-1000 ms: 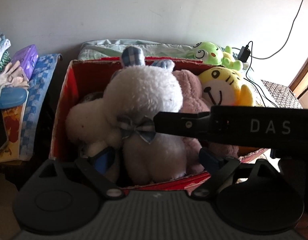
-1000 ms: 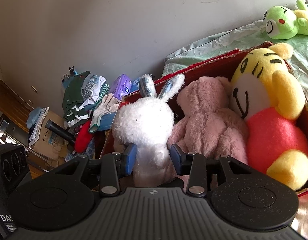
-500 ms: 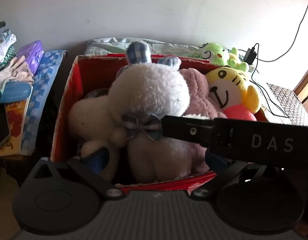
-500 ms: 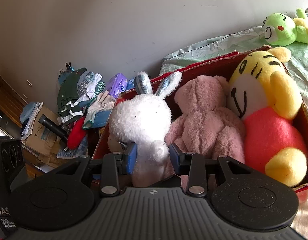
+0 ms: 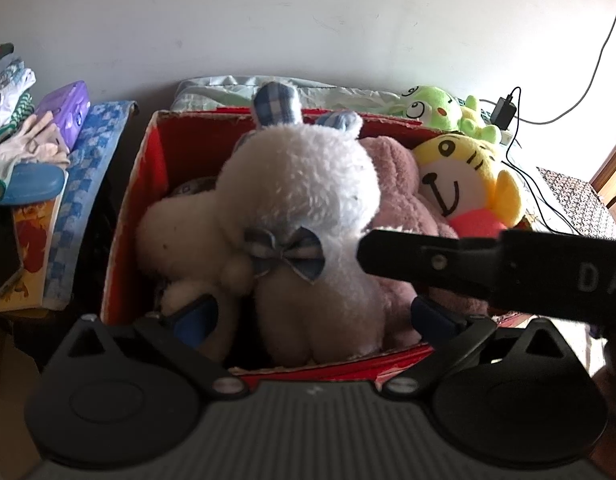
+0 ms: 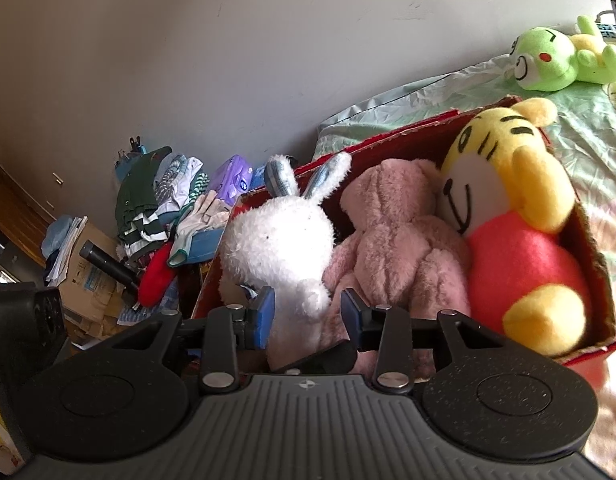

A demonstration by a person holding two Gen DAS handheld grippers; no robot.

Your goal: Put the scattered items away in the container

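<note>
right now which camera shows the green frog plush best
The right wrist view: the green frog plush lies whole on the pale green bedding behind the red box, with nothing in front. In the left wrist view it is smaller, at the far edge, and the box rim hides its lower part.

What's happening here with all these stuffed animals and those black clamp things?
Someone is tidying plush toys into a red cardboard box, using a hand-held gripper in each hand. The right hand-held gripper is clamped on the white bunny, which sits in the box beside a pink plush and a yellow tiger plush. The left hand-held gripper stands wide open around the bunny without gripping it. A green frog plush lies outside on the bed.
</note>
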